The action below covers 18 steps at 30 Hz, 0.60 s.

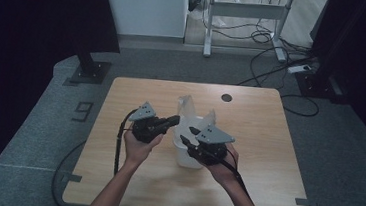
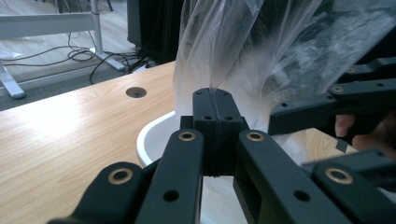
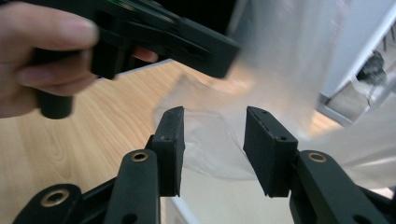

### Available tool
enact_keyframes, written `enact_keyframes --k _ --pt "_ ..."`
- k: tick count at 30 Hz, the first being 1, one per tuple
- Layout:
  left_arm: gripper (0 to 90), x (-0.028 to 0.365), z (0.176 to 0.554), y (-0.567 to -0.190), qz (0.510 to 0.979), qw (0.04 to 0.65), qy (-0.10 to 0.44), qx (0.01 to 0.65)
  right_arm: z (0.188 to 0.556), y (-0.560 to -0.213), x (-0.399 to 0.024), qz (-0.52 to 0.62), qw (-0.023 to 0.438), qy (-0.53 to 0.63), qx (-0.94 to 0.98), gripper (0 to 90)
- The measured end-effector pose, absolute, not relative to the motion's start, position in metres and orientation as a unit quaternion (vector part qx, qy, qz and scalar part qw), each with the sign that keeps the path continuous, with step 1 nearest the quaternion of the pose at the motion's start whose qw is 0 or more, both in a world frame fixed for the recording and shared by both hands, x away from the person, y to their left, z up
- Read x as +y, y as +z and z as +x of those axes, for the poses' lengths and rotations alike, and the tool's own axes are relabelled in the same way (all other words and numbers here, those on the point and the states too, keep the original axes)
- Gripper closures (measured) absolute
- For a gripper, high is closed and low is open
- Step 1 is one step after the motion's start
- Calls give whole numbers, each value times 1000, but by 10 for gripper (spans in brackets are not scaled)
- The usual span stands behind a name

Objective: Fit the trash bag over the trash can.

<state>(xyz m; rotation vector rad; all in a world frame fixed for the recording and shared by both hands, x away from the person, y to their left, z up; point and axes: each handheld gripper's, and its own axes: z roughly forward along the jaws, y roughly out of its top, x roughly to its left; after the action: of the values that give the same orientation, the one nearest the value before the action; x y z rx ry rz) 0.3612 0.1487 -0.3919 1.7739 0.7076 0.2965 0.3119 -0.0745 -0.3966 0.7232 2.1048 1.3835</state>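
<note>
Your left gripper has its jaws pressed together on a fold of the clear plastic bag, pinching the film near its lower part, and that grip is what holds the bag standing up over the white bin. The bin sits near the middle of the wooden table, slightly toward the far edge from your hands, with the bag's handles rising out of it. Held this way, the film is kept taut on one side so that the other side can be worked.

Your right gripper has its jaws spread, with the bag's loose film lying between and behind them; the pads do not press on it. I judge it is lined up to take the opposite edge, so you can pull the mouth open over the bin's rim.
</note>
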Motion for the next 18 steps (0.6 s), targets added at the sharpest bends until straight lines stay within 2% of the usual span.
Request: enact_keyframes --k 9,10,11,15,18 --pt "899 148 361 -392 755 569 124 301 312 -396 -66 249 253 508 785 603" --pt "899 148 361 -392 755 569 123 301 313 -397 -66 247 251 506 787 628" --pt "899 148 361 -392 755 569 123 302 315 -399 -66 244 247 502 792 701" --pt "899 150 362 -393 754 570 122 304 316 -403 -67 243 243 492 800 875" --pt "899 152 361 -395 752 571 122 307 314 -404 -73 248 248 497 794 892"
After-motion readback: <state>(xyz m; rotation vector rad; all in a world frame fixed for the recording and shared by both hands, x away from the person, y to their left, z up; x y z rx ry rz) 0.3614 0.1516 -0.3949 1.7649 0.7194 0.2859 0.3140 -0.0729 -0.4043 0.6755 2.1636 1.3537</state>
